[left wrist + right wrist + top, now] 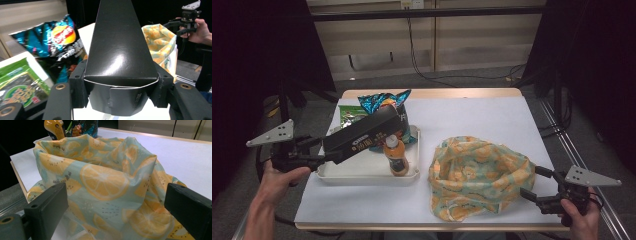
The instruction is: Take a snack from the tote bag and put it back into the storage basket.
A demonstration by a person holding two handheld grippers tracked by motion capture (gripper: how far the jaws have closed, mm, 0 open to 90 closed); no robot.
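Left tongs (pixel 120 85) clamp black box (pixel 362 135) (above white tray (pixel 362 175)).

The high view looks forward and down over the whole worktop (pixel 472 120). Each gripper view looks close along its own jaws, and both share the lemon-print bag (pixel 105 180) with the high view.

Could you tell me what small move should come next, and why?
Probably carry the black box, clamped in the left gripper, rightward over the fruit-print bag: the box is lifted above the tray, and the open right gripper waits beside the bag.
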